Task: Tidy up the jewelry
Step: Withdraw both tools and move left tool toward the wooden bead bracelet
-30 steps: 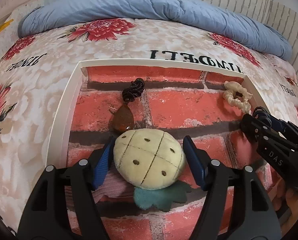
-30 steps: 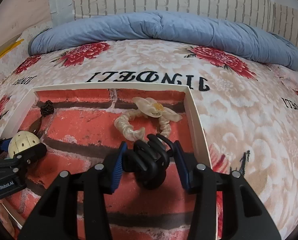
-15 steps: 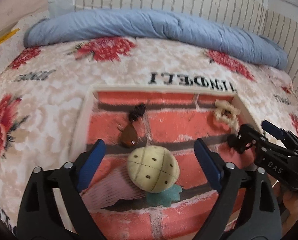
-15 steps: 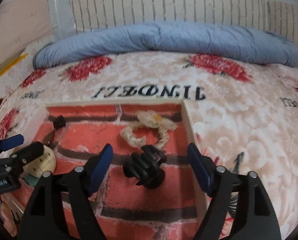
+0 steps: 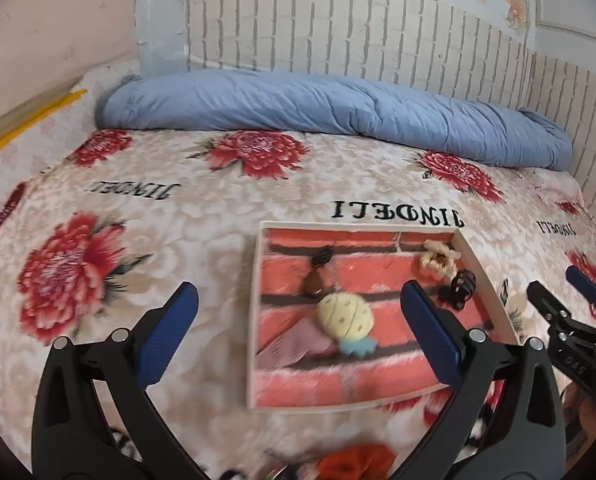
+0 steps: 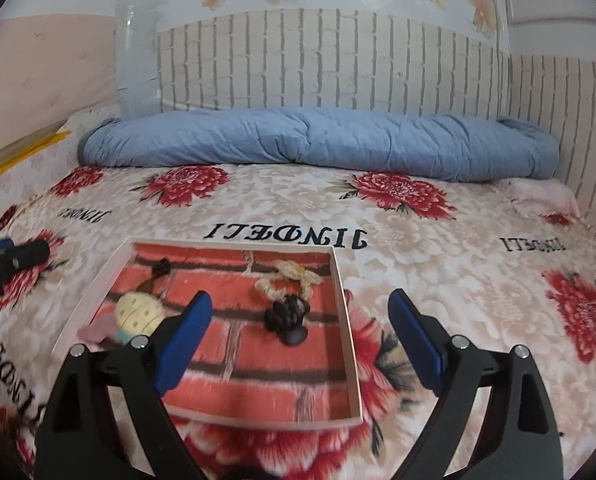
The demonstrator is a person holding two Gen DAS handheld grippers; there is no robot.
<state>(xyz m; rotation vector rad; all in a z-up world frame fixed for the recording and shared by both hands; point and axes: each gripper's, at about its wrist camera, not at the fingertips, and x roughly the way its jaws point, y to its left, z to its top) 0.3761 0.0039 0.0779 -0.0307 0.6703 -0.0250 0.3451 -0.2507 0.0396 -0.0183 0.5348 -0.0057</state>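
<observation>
Presently both tools are spread wide with nothing between the blue pads: the left gripper (image 5: 298, 336) hangs above the bedspread with the tray's left wall in its gap, and the right gripper (image 6: 300, 334) hangs over the tray's right wall.

All four pieces lie inside the shallow white tray (image 6: 348, 344) with its red brick-print floor. From the right wrist view, the pineapple plush clip (image 6: 138, 312) sits at 9 o'clock of the tray floor, the brown pendant (image 5: 314, 283) toward 11, the cream scrunchie (image 6: 288, 276) at 1, and the black claw clip (image 6: 286, 316) just below it, touching it or nearly so.

Judging by this, the placing step looks finished; the next move probably calls for fetching any piece left outside, though the blurred items at the left view's bottom edge cannot be identified.

Around the tray spreads a floral bedspread (image 6: 438, 248); a rolled blue duvet (image 6: 318, 140) lies at 12 o'clock against a brick-pattern wall (image 6: 338, 64).
</observation>
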